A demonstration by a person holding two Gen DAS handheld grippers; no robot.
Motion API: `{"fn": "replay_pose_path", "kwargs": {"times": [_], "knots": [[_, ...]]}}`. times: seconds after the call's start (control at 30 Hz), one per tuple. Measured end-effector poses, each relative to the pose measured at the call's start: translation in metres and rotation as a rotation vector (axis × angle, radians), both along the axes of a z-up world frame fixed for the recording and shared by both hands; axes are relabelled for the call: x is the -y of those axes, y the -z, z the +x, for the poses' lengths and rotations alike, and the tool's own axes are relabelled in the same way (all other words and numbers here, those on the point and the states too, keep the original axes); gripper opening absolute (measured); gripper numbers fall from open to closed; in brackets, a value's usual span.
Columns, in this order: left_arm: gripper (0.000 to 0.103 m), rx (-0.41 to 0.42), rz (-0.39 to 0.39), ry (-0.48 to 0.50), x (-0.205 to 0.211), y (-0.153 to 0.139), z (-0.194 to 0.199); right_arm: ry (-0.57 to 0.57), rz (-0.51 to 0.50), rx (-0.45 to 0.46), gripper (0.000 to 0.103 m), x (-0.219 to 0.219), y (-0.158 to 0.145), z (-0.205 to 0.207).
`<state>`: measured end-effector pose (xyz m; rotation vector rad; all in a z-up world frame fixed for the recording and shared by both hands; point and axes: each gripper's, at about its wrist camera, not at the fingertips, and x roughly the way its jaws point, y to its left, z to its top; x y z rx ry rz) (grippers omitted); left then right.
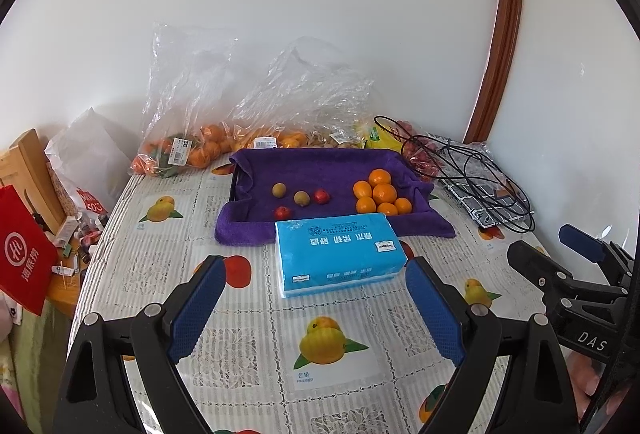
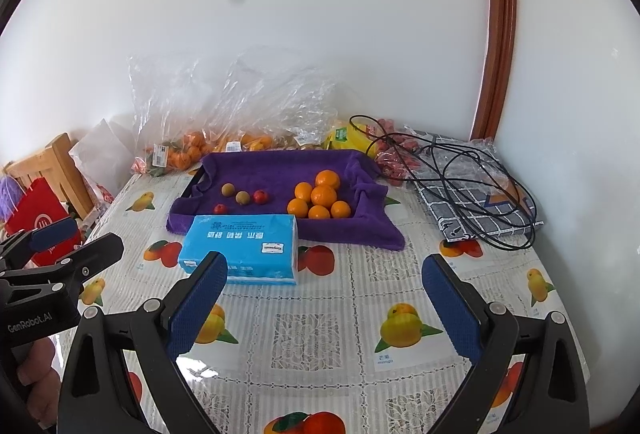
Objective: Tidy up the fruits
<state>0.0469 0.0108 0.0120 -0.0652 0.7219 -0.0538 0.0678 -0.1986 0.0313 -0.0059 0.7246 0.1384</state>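
Note:
A tray lined with a purple towel point(image 1: 320, 164) point(image 2: 280, 164) sits at the back middle of the table. Several oranges point(image 1: 382, 196) point(image 2: 320, 196) are piled at its right side. Two small brownish fruits point(image 1: 301, 198) point(image 2: 242, 197) and two small red fruits point(image 1: 321, 196) point(image 2: 261, 196) lie at its left. My left gripper point(image 1: 314, 308) hovers open over the near table, nothing between its blue pads. My right gripper point(image 2: 324, 308) is open and empty too, beside it on the right.
A blue tissue pack point(image 1: 338, 254) point(image 2: 242, 248) lies just in front of the tray. Clear bags of oranges point(image 1: 188, 150) point(image 2: 180, 154) lean on the back wall. Black cables point(image 2: 472, 190) over a checked packet lie at the right. A red bag point(image 1: 24, 254) stands left of the table.

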Motion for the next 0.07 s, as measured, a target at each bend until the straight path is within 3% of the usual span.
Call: {"fn": "replay_pose_path", "kwargs": {"times": [0.07], "knots": [[0.091, 0.004, -0.003, 0.002, -0.0009, -0.0003, 0.0015, -0.002, 0.003, 0.0, 0.097, -0.0005, 0.001, 0.0009]]}}
